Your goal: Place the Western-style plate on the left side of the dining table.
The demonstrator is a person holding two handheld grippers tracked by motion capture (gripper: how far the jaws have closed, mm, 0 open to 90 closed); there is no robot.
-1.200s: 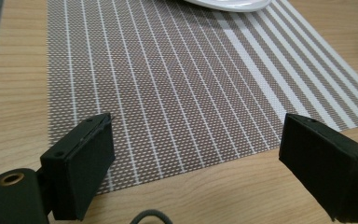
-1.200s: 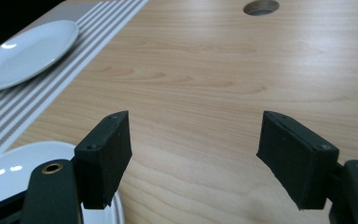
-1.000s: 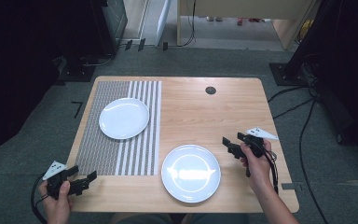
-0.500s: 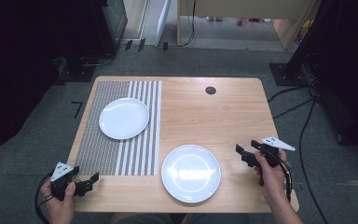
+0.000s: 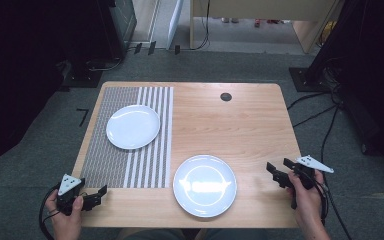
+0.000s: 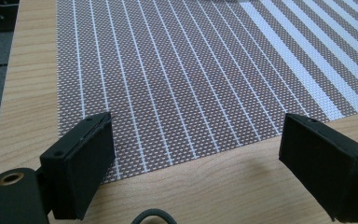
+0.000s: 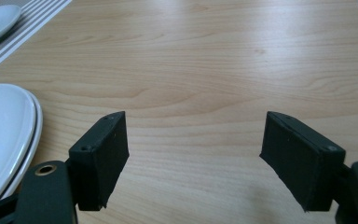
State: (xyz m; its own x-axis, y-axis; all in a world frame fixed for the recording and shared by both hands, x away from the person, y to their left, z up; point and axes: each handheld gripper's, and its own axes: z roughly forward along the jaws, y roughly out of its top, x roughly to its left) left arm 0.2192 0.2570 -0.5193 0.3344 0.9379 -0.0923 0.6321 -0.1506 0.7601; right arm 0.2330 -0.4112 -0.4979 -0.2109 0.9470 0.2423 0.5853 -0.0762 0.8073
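Observation:
A white plate [image 5: 132, 126] rests on the striped placemat [image 5: 110, 162] at the table's left. A second white plate [image 5: 205, 185] lies on bare wood near the front edge. My left gripper [image 5: 97, 194] hovers at the front left corner, open, its jaws spread over the placemat's near edge [image 6: 177, 140] with nothing between them [image 6: 196, 158]. To the right of the near plate, my right gripper [image 5: 277, 166] is open and points toward the table's far side. In the right gripper view its jaws [image 7: 193, 154] frame bare wood, and the near plate's rim [image 7: 9, 135] lies to their left.
A small dark round grommet [image 5: 225, 97] is set in the wooden table [image 5: 240, 130] near the back edge. Cables [image 5: 325, 120] run over the grey floor at the right. Dark furniture stands at the far left and right.
My right gripper has drawn away from the near plate, moving right and toward the table's front edge. The left gripper has stayed nearly in place. Both plates are unmoved.

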